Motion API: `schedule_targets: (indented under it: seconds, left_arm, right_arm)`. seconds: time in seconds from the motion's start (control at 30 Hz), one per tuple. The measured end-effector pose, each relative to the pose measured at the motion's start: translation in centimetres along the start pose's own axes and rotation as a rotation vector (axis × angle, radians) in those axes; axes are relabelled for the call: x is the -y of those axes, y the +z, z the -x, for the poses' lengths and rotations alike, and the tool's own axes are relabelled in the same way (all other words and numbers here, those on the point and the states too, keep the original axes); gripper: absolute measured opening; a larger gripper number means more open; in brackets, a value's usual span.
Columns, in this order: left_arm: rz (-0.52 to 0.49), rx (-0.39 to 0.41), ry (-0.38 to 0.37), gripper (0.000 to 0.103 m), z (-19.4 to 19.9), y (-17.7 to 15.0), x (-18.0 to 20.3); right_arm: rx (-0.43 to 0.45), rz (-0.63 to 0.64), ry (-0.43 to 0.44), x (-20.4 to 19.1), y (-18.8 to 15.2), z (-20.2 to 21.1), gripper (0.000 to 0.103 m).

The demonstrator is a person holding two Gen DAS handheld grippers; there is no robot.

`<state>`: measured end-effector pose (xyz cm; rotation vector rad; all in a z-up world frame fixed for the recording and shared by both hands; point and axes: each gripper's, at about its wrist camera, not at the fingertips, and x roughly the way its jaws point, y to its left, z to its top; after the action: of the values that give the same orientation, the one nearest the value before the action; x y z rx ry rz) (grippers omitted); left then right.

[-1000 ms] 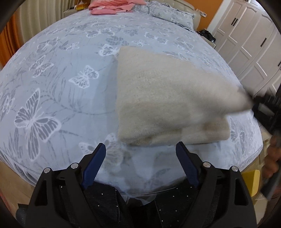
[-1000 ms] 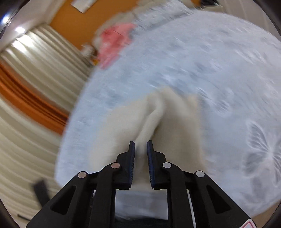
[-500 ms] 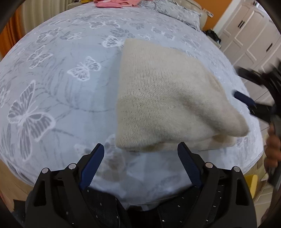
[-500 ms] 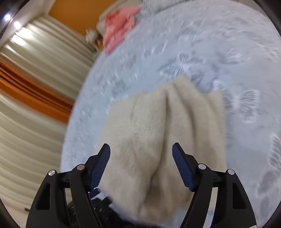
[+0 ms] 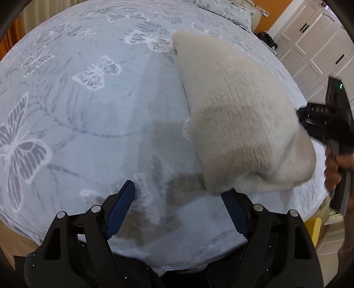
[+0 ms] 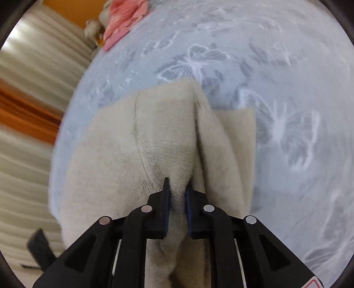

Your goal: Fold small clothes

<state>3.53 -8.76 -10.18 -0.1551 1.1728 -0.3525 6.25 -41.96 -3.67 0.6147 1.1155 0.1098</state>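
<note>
Right gripper [image 6: 177,195] clamped on a bunched fold of the cream sweater [image 6: 159,141] over the bed [image 5: 93,115], left gripper [image 5: 179,212] spread apart, empty, sweater ahead-right.

My right hand-held gripper [image 6: 177,195] pinches a ridge of the cream knit garment [image 6: 154,137], lifted over the butterfly-print bed [image 6: 287,77]; pink clothes [image 6: 124,17] at far edge.

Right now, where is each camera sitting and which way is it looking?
Left wrist: rides the left gripper, faces across the bed; open blue fingers and a hand show.
Right wrist: rides the right gripper, faces the curtains; fingers pinch cloth.
Shared: the cream knit garment and butterfly bedspread.
</note>
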Motion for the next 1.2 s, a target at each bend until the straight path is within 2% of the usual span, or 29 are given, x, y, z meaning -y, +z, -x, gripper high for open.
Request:
schedule_targets:
  seconds: [0.07,0.1,0.13,0.17,0.23,0.33,0.43,0.47,0.5,0.53,0.57,0.6,0.7,0.77,0.83,0.87,0.9,0.97,1.1,1.2]
  left_arm:
    - [0.009,0.011,-0.019,0.078,0.2,-0.1,-0.1]
    - [0.025,0.024,-0.052,0.078,0.6,0.0,-0.5]
    - [0.041,0.035,-0.079,0.079,0.9,0.0,-0.7]
    - [0.058,0.045,-0.098,0.082,1.1,0.0,-0.9]
    - [0.075,0.062,-0.108,0.084,1.5,0.2,-1.1]
    - [0.069,0.056,-0.05,0.084,1.1,0.0,-0.9]
    - [0.095,0.039,-0.024,0.074,0.4,-0.2,-1.4]
    - [0.095,0.043,-0.031,0.069,0.4,-0.2,-1.4]
    - [0.086,0.048,-0.052,0.063,0.5,-0.1,-1.4]
    - [0.074,0.047,-0.07,0.05,0.6,-0.1,-1.2]
    - [0.049,0.045,-0.082,0.04,0.8,0.2,-0.8]
    - [0.032,0.052,-0.083,0.035,1.1,0.2,-0.5]
    - [-0.004,0.086,-0.037,0.033,1.9,0.9,0.2]
    - [0.055,0.06,-0.044,0.034,1.5,1.1,-0.3]
    - [0.114,0.029,-0.056,0.035,0.8,1.1,-0.6]
    - [0.133,0.016,-0.053,0.037,0.4,0.9,-0.6]
    - [0.137,0.007,-0.048,0.037,0.0,0.6,-0.4]
    - [0.117,0.007,-0.036,0.037,0.0,-0.1,0.1]
    - [0.087,0.001,-0.112,0.048,1.3,-0.2,0.5]
    - [0.087,0.042,-0.175,0.069,3.4,0.3,0.6]
  right_arm:
    - [0.101,-0.04,0.024,-0.1,-1.2,2.9,0.029]
    - [0.126,-0.058,0.04,-0.1,-1.8,3.8,0.044]
    - [0.146,-0.078,0.063,0.0,-2.5,4.9,0.051]
    - [0.149,-0.102,0.08,0.3,-3.8,5.7,0.053]
    - [0.106,-0.126,0.092,0.3,-5.2,5.8,0.062]
    - [0.022,-0.151,0.081,0.1,-6.8,4.5,0.07]
    - [-0.028,-0.196,0.126,0.9,-8.5,2.7,0.071]
    - [-0.036,-0.207,0.152,0.8,-8.8,2.1,0.063]
    - [-0.037,-0.212,0.196,0.5,-8.7,1.5,0.011]
    - [-0.045,-0.215,0.217,0.2,-8.5,1.2,0.01]
    - [-0.019,-0.204,0.216,-0.4,-8.0,1.7,0.01]
    - [0.042,-0.161,0.227,-1.5,-7.2,3.2,0.009]
    - [0.186,-0.063,0.235,-3.7,-5.5,8.7,0.008]
    - [0.221,-0.024,0.186,-3.5,-5.1,10.5,0.008]
    - [0.174,-0.021,0.08,-1.4,-5.6,9.1,0.008]
    - [0.124,-0.038,0.039,0.1,-6.3,7.7,0.008]
    - [0.042,-0.072,0.018,1.5,-7.0,5.0,0.008]
    - [-0.008,-0.114,0.045,2.7,-8.4,3.3,0.011]
    - [0.069,-0.139,0.094,2.2,-7.9,5.0,0.024]
    - [0.091,-0.176,0.145,2.7,-6.9,5.4,0.057]
